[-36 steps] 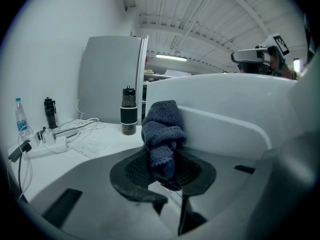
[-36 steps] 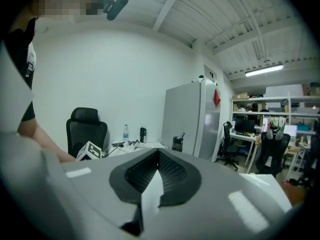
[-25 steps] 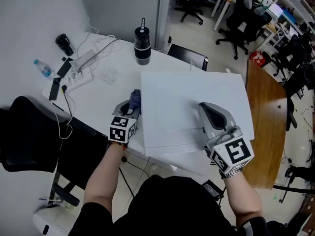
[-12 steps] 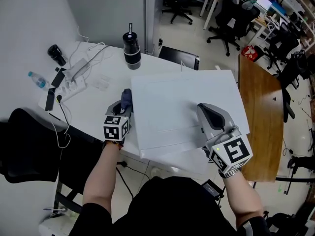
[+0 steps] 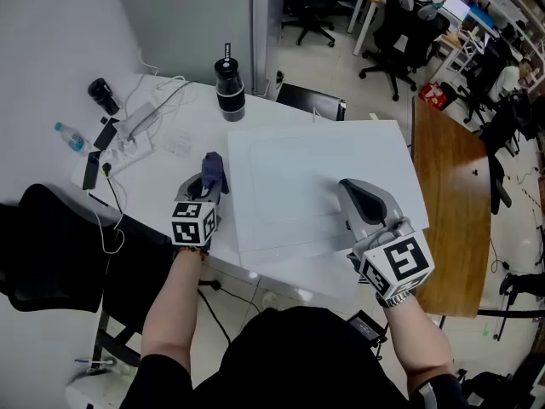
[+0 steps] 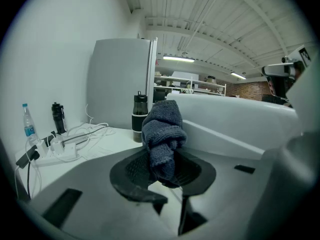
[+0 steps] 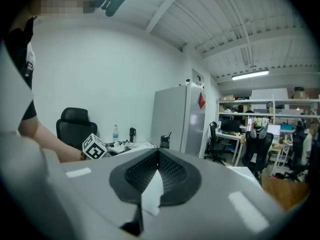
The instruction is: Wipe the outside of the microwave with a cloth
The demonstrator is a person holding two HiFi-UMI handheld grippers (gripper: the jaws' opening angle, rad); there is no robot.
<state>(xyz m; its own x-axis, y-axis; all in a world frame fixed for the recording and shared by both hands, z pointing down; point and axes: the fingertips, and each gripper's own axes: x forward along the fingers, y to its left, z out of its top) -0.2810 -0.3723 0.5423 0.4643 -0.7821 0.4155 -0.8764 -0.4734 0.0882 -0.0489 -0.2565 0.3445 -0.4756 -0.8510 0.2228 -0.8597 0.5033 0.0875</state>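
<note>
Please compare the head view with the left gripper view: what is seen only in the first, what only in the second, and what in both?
Only the head view shows the person's forearms, the wooden table and the black chair. Only the left gripper view shows the ceiling with its lamp. Both show the dark cloth clamped in the left hand-held gripper, the white microwave, the black tumbler and the water bottle.

Office: desks (image 5: 449,196), swivel chairs (image 5: 397,34).
</note>
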